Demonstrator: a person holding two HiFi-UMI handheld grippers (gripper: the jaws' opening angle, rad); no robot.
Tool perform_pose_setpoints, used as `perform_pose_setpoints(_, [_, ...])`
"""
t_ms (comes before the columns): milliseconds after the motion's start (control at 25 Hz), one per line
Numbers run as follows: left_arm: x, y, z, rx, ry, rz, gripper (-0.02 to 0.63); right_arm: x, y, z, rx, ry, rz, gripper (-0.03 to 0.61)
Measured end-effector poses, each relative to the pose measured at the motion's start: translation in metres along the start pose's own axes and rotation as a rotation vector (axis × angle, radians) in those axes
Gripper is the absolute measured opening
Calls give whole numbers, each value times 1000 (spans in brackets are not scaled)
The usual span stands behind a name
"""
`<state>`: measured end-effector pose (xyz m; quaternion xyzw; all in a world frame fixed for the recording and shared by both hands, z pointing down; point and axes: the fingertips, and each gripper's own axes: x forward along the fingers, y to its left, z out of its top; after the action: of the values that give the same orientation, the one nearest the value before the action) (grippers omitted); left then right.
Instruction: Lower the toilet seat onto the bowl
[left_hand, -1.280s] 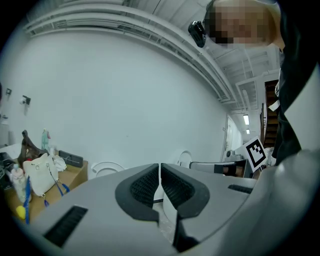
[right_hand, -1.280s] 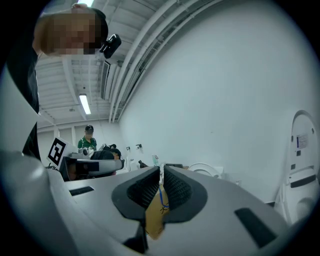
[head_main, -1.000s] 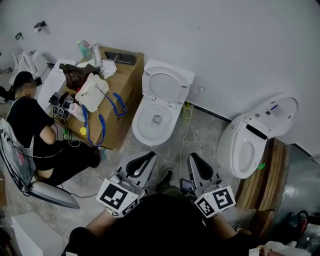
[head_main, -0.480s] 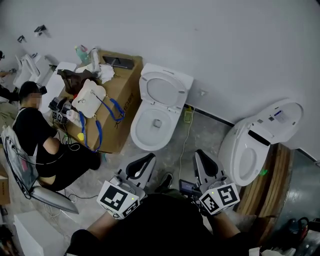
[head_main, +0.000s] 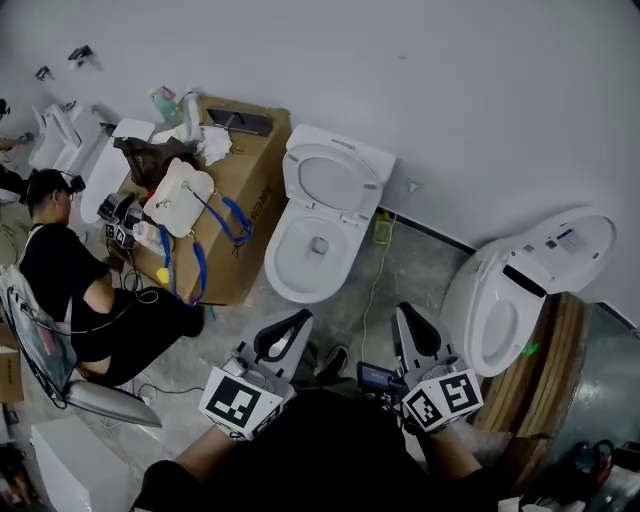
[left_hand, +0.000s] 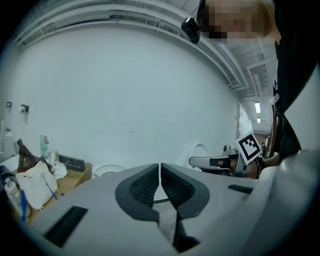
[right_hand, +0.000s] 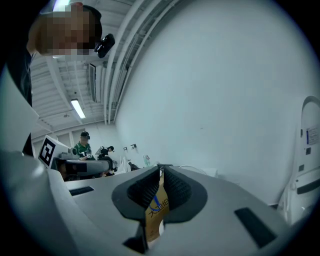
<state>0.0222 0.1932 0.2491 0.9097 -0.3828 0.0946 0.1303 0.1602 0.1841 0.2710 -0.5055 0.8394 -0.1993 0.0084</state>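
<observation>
While the toilet seat (head_main: 303, 180) stands raised just right of the cardboard box (head_main: 245, 190), the left gripper (head_main: 293, 320) is closed empty; the right gripper (head_main: 409, 314) clamps a tan printed card (right_hand: 156, 207).

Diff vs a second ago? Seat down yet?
Right gripper drifted slightly right in the head view; left gripper barely shifted. Nothing taken or let go, both pairs of jaws together. Toilet seat still raised, off the bowl; cardboard box in place.

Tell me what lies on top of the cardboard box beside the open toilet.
A white bag with blue straps, a dark brown bag, white cloth and a flat black item. Whatever lies beneath them is hidden.
</observation>
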Motion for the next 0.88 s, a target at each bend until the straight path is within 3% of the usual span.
perform_pose_setpoints(240, [22, 40, 11, -8, -39, -11, 25, 37, -10, 7, -1, 6, -38, 49])
perform_pose_setpoints(480, [47, 89, 17, -33, -14, -52, 25, 88, -19, 14, -4, 20, -79, 49])
perform_pose_setpoints(880, [90, 172, 35, 9, 6, -90, 25, 162, -25, 39, -14, -1, -140, 49])
